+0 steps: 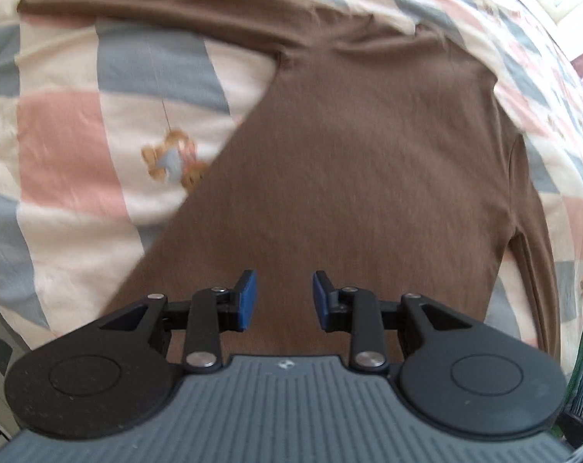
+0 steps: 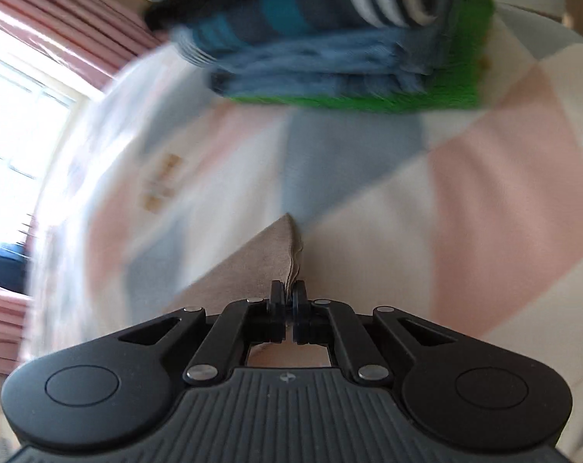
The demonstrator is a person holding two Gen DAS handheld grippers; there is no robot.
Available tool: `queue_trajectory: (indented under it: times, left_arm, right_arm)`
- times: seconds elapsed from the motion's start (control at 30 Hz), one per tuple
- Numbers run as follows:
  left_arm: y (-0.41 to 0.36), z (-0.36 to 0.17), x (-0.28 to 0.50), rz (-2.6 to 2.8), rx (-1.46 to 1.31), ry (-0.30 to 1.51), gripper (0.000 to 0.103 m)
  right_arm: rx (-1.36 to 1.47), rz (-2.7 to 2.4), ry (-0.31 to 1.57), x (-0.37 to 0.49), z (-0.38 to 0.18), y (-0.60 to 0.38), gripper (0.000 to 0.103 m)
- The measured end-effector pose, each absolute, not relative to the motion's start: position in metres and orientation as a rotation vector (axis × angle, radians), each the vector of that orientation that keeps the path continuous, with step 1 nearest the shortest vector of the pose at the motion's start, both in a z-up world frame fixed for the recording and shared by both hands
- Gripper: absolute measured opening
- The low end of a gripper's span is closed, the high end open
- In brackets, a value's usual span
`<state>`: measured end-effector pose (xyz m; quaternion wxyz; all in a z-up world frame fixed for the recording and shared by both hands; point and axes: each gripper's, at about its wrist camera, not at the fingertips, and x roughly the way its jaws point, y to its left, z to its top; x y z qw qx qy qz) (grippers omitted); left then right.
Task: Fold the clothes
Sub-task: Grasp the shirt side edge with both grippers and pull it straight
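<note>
A shirt (image 1: 349,162) lies spread on a bed (image 1: 71,127), one sleeve (image 1: 137,4) stretched left. Beyond the shirt's corner (image 2: 268,266) on the bed, a stack of clothes (image 2: 330,46) sits by the window (image 2: 17,123).

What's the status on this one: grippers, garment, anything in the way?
Left gripper open above brown top, holding nothing. Right gripper shut on its corner. Folded stack ahead, clear of it.
</note>
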<state>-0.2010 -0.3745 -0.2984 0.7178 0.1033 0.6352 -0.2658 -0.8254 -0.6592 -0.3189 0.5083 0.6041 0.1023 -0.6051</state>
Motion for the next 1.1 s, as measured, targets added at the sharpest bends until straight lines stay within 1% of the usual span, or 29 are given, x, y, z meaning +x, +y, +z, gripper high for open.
queue_trajectory:
  times: [0.1,0.13,0.17,0.2,0.23,0.33,0.37,0.43,0.5,0.57,0.6,0.67,0.73,0.8,0.83,0.87,0.9,0.93,1.03,1.1]
  left_arm:
    - [-0.362,-0.301,-0.201,-0.572,0.24,1.409,0.027]
    - [-0.356,-0.301,-0.199,-0.564,0.24,1.406,0.028]
    - [-0.35,-0.301,-0.197,-0.556,0.24,1.402,0.028]
    - [-0.341,-0.301,-0.194,-0.545,0.24,1.402,0.029]
    - [-0.332,-0.302,-0.19,-0.532,0.24,1.403,0.029]
    - [-0.306,-0.304,-0.179,-0.506,0.243,1.409,0.032]
    - [-0.299,-0.306,-0.176,-0.514,0.253,1.416,0.035]
    - [-0.289,-0.311,-0.17,-0.535,0.275,1.434,0.037]
    - [-0.283,-0.319,-0.164,-0.561,0.306,1.445,0.039]
    - [-0.278,-0.329,-0.158,-0.591,0.334,1.455,0.045]
    - [-0.276,-0.335,-0.155,-0.607,0.345,1.46,0.046]
    - [-0.274,-0.35,-0.151,-0.639,0.366,1.488,0.052]
    - [-0.274,-0.367,-0.149,-0.664,0.396,1.52,0.051]
    - [-0.274,-0.381,-0.151,-0.701,0.433,1.553,0.029]
    - [-0.274,-0.386,-0.152,-0.731,0.452,1.567,0.001]
    - [-0.274,-0.385,-0.154,-0.765,0.469,1.559,0.001]
    - [-0.272,-0.381,-0.155,-0.809,0.479,1.543,0.001]
    - [-0.269,-0.374,-0.153,-0.845,0.47,1.535,0.001]
    - [-0.255,-0.355,-0.145,-0.93,0.425,1.52,0.001]
    - [-0.247,-0.355,-0.137,-0.932,0.42,1.518,0.001]
  right_arm:
    - [1.4,-1.445,0.427,-0.809,-0.332,-0.669,0.004]
    - [1.361,-1.457,0.47,-0.803,-0.327,-0.672,0.009]
    - [1.315,-1.486,0.52,-0.796,-0.32,-0.674,0.028]
    - [1.261,-1.516,0.572,-0.789,-0.313,-0.675,0.038]
    - [1.206,-1.526,0.607,-0.781,-0.306,-0.672,0.052]
    - [1.146,-1.394,0.602,-0.762,-0.287,-0.651,0.051]
    - [1.186,-1.287,0.588,-0.753,-0.287,-0.642,0.051]
    - [1.272,-1.031,0.603,-0.726,-0.292,-0.622,0.051]
    - [1.302,-0.815,0.67,-0.692,-0.301,-0.597,0.051]
    - [1.301,-0.627,0.748,-0.657,-0.309,-0.569,0.051]
    - [1.29,-0.555,0.788,-0.64,-0.313,-0.557,0.051]
    - [1.259,-0.512,0.85,-0.615,-0.323,-0.539,0.051]
    - [1.254,-0.513,0.889,-0.6,-0.334,-0.525,0.051]
    - [1.285,-0.554,0.91,-0.596,-0.345,-0.514,0.051]
    - [1.313,-0.572,0.898,-0.596,-0.347,-0.509,0.036]
    - [1.338,-0.595,0.885,-0.598,-0.347,-0.502,0.01]
    - [1.358,-0.615,0.862,-0.6,-0.344,-0.495,0.01]
    - [1.368,-0.631,0.825,-0.601,-0.337,-0.488,0.006]
    - [1.425,-0.672,0.702,-0.605,-0.322,-0.471,0.005]
    - [1.454,-0.717,0.645,-0.61,-0.319,-0.463,0.005]
